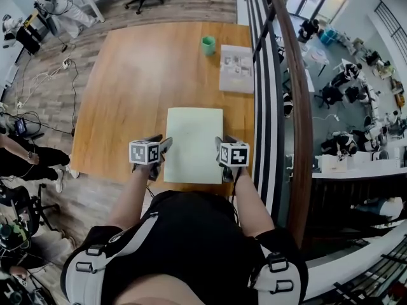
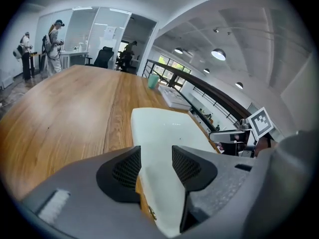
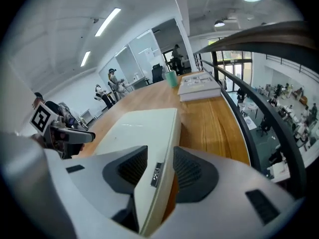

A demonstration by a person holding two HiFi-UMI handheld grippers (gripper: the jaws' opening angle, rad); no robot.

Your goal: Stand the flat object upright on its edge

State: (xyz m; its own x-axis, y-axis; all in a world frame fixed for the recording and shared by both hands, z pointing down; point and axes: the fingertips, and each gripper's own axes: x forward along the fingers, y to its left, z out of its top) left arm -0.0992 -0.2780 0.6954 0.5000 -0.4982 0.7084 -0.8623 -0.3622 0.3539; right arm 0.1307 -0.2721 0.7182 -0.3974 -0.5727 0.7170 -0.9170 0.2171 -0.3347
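1. Nearest the lens, the two dark ribbed pads of my left gripper (image 2: 155, 158) sit one on each side of the pale flat object (image 2: 164, 128). They pinch its left long edge close to the near corner.
2. My right gripper (image 3: 160, 166) is pressed onto the opposite long edge in the same way. A small dark slot or label (image 3: 155, 173), too small to read, sits on the thin side face between the pads.
3. In the head view the flat object lies flat at lower centre of the frame on the wooden worktop (image 1: 140, 81). Its near short edge is close to the worktop's near rim. A green cup (image 1: 208, 44) and a stack of printed sheets (image 1: 236, 68) stand well apart at the upper right.
4. Handling, as a judgement:
   - It is a thin, stiff slab and shows no sag between the two grips.
   - The surface looks smooth and matte, so I expect it to slip under light pressure.
   - The slot suggests a device, so I treat it as fragile and fairly weighty.
5. Hold, as a judgement:
   - Paired grips on opposite edges at the near end suit raising that end while the far short edge pivots on the worktop.
   - Both sides should rise level.
   - The far edge may skid on the wood, and the slab may topple once vertical.
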